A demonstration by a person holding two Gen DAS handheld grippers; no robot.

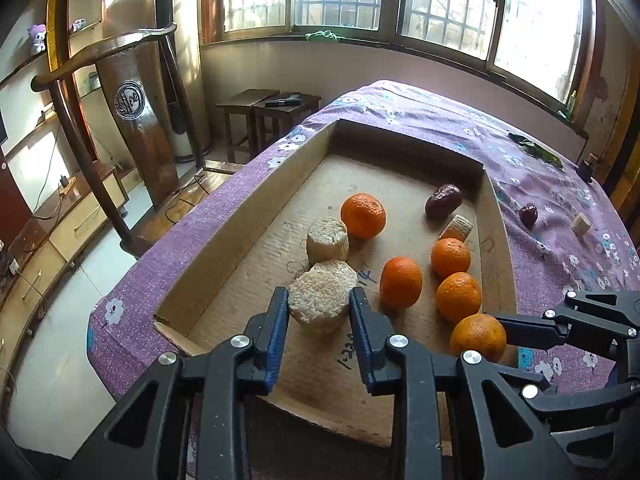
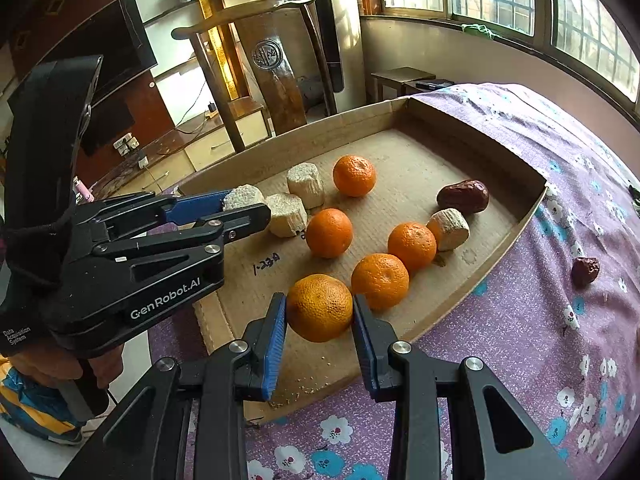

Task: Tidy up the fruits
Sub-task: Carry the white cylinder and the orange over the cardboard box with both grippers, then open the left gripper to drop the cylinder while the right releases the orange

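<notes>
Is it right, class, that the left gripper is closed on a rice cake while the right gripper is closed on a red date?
No. The right gripper is closed on an orange, as the right wrist view shows. The left gripper does hold a rice cake.

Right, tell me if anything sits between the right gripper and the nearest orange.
Nothing visible does. The right gripper already has the nearest orange between its blue pads, inside the cardboard tray; the next orange sits just behind it.
</notes>
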